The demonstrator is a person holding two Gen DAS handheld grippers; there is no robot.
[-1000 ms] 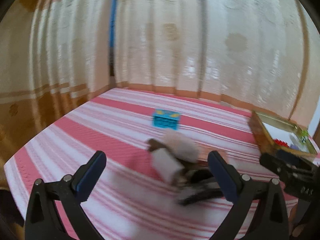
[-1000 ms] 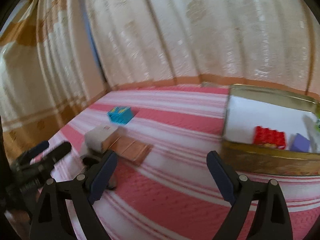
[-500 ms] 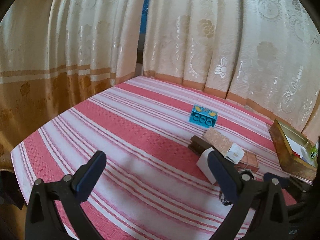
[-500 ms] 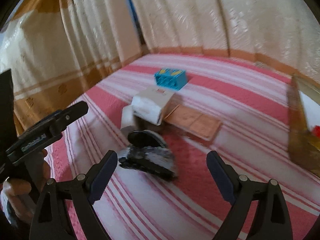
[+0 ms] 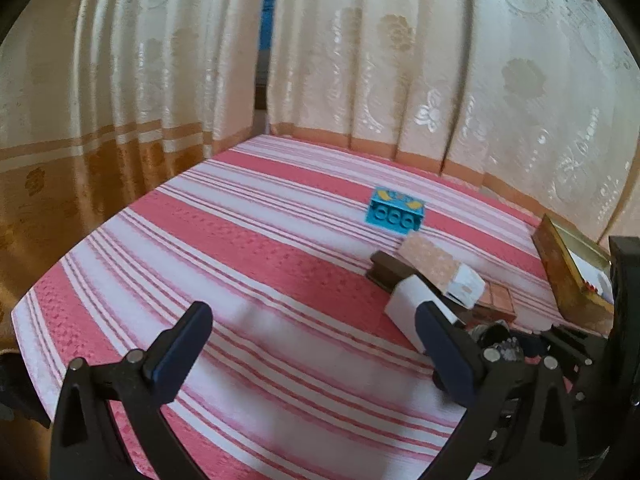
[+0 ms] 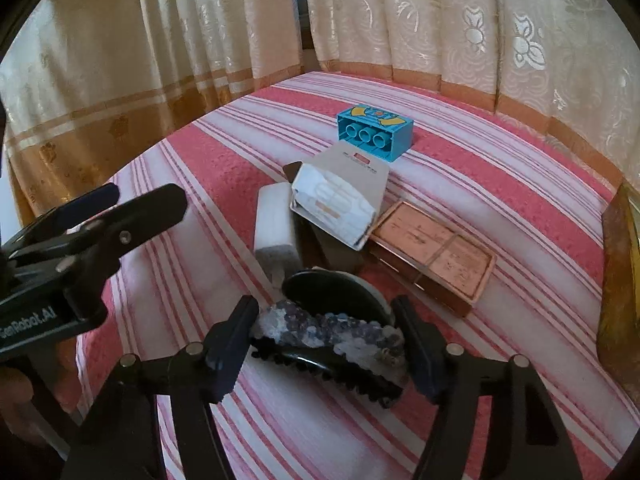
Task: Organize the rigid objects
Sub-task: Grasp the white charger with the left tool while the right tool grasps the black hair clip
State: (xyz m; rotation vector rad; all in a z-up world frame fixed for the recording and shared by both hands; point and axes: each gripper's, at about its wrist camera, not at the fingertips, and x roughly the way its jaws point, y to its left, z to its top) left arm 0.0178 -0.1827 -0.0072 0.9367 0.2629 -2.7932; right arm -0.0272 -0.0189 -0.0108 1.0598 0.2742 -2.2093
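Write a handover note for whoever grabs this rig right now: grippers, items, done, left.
Right gripper: jaws closed around the black hair claw with pale beaded crystals, which is on the striped cloth.
Left gripper: open, empty.
In the pile: white block, white carton, copper-coloured palette case, dark round compact. Blue toy brick apart, further back.
Gold tin at right already holds some items.
Left: lift the claw; the rest are unsorted.
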